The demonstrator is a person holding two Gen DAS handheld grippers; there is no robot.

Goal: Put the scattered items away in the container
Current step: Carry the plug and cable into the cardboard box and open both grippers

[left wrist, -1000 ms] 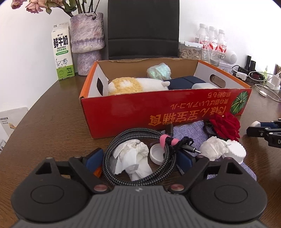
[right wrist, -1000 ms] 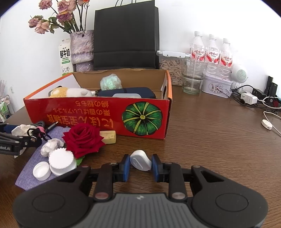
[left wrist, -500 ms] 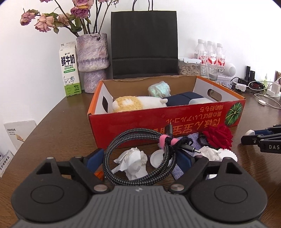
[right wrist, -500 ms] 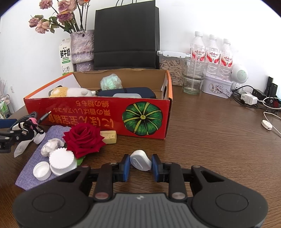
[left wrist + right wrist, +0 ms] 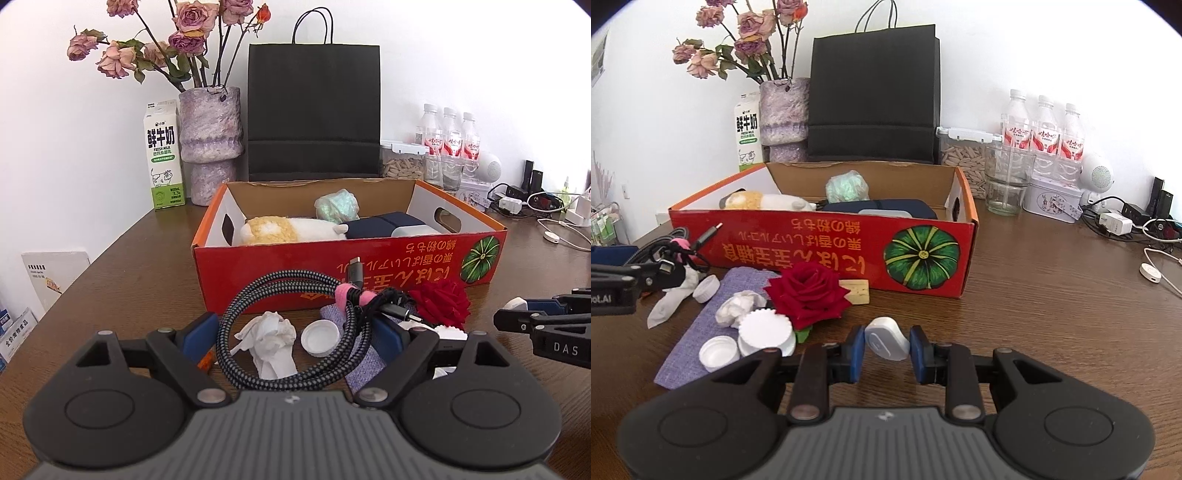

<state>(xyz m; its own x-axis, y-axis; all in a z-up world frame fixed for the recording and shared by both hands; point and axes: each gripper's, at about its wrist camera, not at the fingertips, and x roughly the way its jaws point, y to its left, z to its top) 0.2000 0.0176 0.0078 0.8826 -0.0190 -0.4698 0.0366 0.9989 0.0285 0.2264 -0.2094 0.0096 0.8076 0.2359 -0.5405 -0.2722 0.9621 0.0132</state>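
- Red cardboard box (image 5: 369, 266) stands mid-table and already holds a yellow-and-white plush toy (image 5: 284, 229), a crumpled greenish bag (image 5: 337, 206) and a dark blue case (image 5: 388, 226), so I judge the tidying partly done.
- The left gripper (image 5: 295, 332) has the coiled braided cable (image 5: 291, 332) pinched between its blue pads, raised off the table just near of the box's near wall; its plug ends stick out to the right.
- The right gripper (image 5: 887, 349) is closed to the width of a small white case (image 5: 887, 339), low over the wood (whether it is lifted or resting I cannot tell).
- Left on the table, near side of the box: a red rose (image 5: 809, 293), a purple cloth (image 5: 713, 325), crumpled tissues (image 5: 271, 341), white bottle caps (image 5: 718, 352), a ridged white lid (image 5: 767, 330) and a small yellow block (image 5: 855, 291) touching the box front.
- Edges: the near wall must be cleared before either load can drop in; the cable loop hangs below the rim now (a snag seems likely if it goes straight forward).
- Room: bare floor shows inside the box at the far side, and above the box nothing stands in the way. The black paper bag (image 5: 314, 110) and vase (image 5: 210, 144) sit close behind the far wall. To the right lies bare wood, with chargers and cords (image 5: 1145, 236) at the far right.
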